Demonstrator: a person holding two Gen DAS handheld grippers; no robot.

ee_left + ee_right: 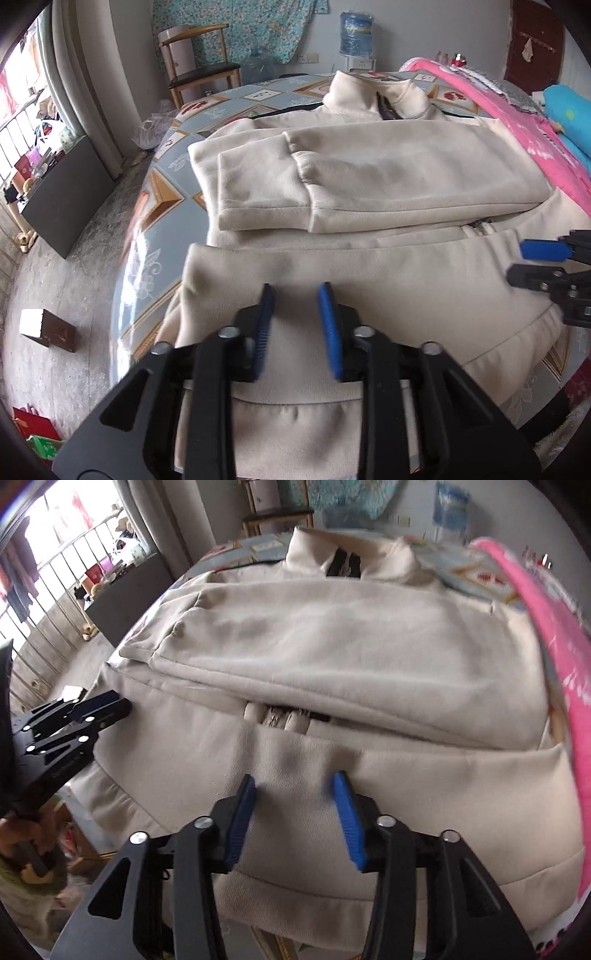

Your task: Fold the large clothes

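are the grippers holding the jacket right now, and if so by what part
Nothing is held. The left gripper and right gripper both stand open over the lower part of the cream jacket, near its hem, with no fabric pinched between the jaws.

So the jacket (369, 258) lies on the table (162, 192), collar at the far end, both sleeves (369, 177) folded across its middle, blanket (524, 122) along the right.

The cream zip-up jacket (369, 177) has its bottom hem hidden behind the left gripper (295, 291) body. In the right wrist view, the pink blanket (546, 635) is motion-blurred and cut off at the frame edge; the zipper (284, 716) is partly covered by 2 folded sleeves.
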